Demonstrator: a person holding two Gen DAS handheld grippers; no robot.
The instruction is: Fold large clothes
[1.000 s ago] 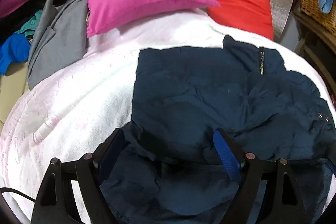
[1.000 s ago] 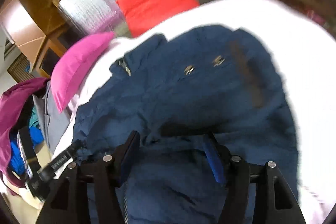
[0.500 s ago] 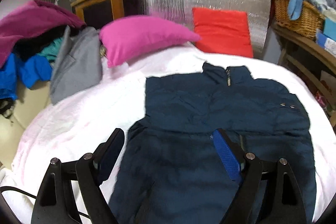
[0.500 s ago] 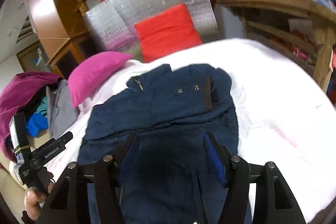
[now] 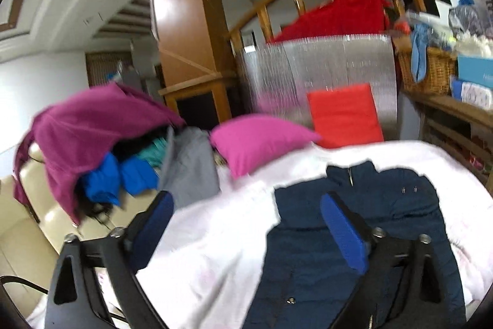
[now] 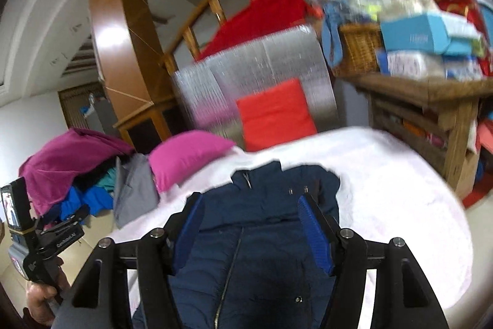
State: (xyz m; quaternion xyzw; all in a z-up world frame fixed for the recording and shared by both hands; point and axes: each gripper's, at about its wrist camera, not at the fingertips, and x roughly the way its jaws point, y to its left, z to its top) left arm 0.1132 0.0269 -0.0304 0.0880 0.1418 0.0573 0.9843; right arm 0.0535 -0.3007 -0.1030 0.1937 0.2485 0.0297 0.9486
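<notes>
- Both grippers have lifted up and away from the navy jacket (image 5: 363,236) since the earlier frames, when their pads sat right down in its fabric; the room beyond the bed now fills the upper half of each view.
- At far left, a heap of clothes (image 5: 92,144) topped by a magenta garment sits beside a grey garment (image 5: 191,168).
- Left gripper (image 5: 246,224): its jaws are opening, spread wide, with nothing between the pads. The left pad hangs over the bed's edge, the right pad over the jacket's left side.
- A pink pillow (image 5: 262,141) and a red cushion (image 5: 345,113) lie at the head of the white bedcover (image 5: 215,252), in front of a silver foil panel (image 5: 323,63).
- The jacket lies flat on the bedcover, collar toward the pillows, zip running down its middle.
- Right gripper (image 6: 252,224): jaws apart, empty, hovering above the jacket's chest, clear of the cloth.
- At right, a wicker basket (image 6: 357,48) and boxes sit on a wooden shelf (image 6: 431,88).
</notes>
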